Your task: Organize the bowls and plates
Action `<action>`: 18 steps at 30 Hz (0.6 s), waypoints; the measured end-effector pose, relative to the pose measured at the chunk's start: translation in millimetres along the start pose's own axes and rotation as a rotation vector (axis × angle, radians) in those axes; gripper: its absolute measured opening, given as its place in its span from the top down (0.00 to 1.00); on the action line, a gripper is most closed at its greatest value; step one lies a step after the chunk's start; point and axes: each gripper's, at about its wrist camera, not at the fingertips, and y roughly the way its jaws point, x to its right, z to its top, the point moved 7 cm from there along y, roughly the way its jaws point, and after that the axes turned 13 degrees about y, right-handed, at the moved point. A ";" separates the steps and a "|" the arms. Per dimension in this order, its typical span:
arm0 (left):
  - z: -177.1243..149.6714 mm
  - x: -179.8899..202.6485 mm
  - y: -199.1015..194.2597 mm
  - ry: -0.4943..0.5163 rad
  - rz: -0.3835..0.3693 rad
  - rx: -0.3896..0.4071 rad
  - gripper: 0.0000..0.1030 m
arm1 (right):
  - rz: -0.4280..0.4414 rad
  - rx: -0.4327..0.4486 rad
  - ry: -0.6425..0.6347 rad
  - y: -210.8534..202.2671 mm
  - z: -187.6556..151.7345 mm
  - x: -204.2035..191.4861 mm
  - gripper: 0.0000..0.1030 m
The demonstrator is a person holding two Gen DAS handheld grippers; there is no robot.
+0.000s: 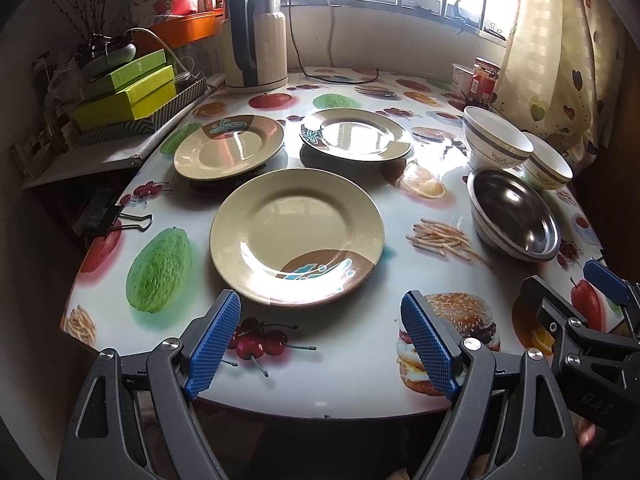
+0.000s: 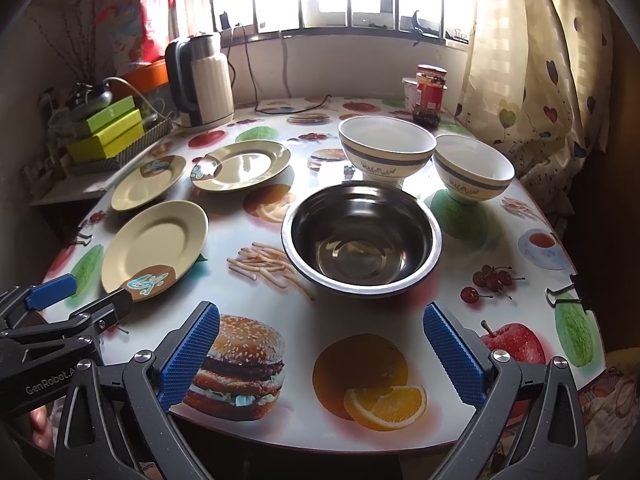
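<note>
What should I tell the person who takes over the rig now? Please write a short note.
Left claw: open, empty, before the nearest plate.
Right claw: open, empty, before the steel bowl.
Two more plates lie apart behind; two white bowls stand behind the steel bowl.
Done: nothing stacked.
Left: gather plates, gather bowls.

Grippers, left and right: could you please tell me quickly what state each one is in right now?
Left gripper: open, holding nothing, hovering short of the nearest beige plate with a brown patch.
Right gripper: open, empty, facing the steel bowl.
</note>
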 end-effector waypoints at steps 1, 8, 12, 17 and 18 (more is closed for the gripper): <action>0.0 0.1 0.0 0.000 -0.003 0.000 0.19 | 0.000 0.000 0.000 0.1 -0.1 -0.4 0.00; -1.4 -0.1 0.7 -0.005 -0.007 -0.003 0.19 | 0.000 -0.001 0.001 0.2 -0.4 -0.1 0.00; -2.2 -0.5 1.7 -0.009 -0.005 -0.005 0.19 | 0.000 0.000 0.000 0.3 -0.5 0.0 0.00; -2.4 -0.3 1.5 -0.009 -0.001 -0.006 0.19 | 0.000 0.000 -0.001 0.3 -0.8 0.0 0.00; -2.5 -0.3 1.5 -0.009 0.000 -0.007 0.19 | 0.000 0.001 -0.001 0.3 -0.8 0.0 0.00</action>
